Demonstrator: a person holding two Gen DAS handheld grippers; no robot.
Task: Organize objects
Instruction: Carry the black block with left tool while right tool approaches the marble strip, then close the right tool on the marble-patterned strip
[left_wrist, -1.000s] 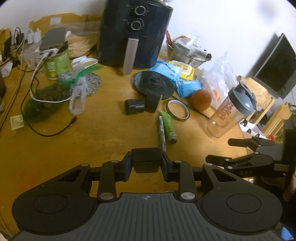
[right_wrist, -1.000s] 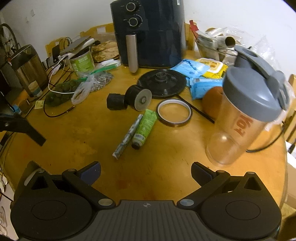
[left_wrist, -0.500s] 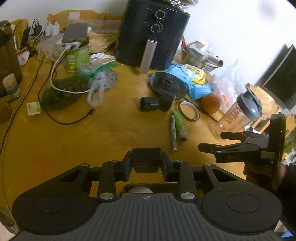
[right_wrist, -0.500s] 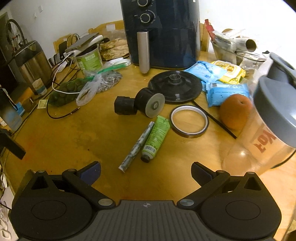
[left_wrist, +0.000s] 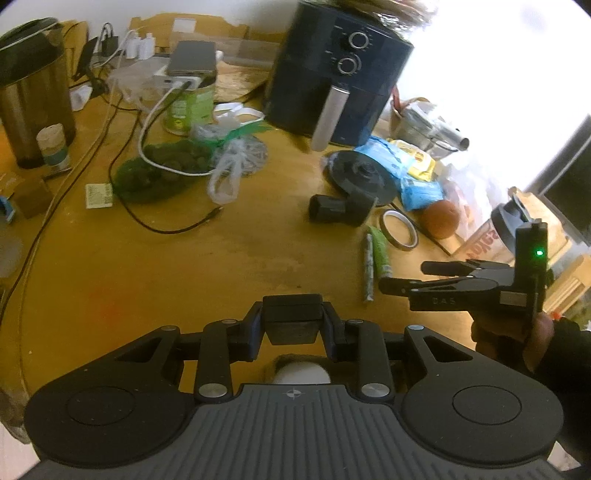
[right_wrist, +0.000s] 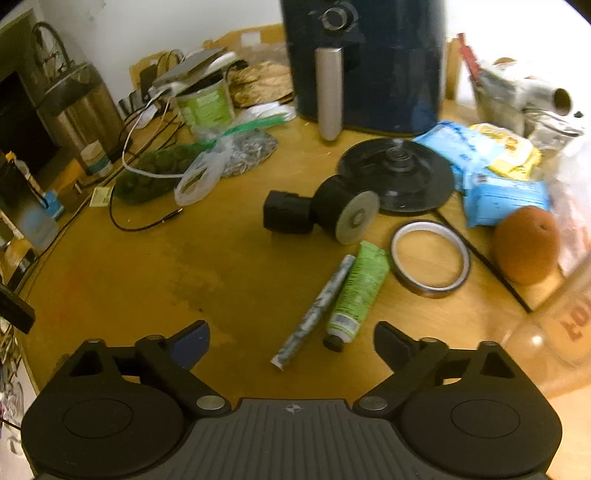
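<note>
- Green tube (right_wrist: 357, 291) lies on the wooden table (right_wrist: 155, 266), touching a marbled stick (right_wrist: 314, 314) beside it, just in front of the right gripper (right_wrist: 291, 341).
- Right gripper's jaws stand wide apart, have just been closing a little, nothing pressed between them.
- Left gripper (left_wrist: 291, 321) is clamped on a small black block (left_wrist: 291, 314), held above the table.
- Tape ring (right_wrist: 430, 258) and an orange (right_wrist: 526, 243) sit near the tube.
</note>
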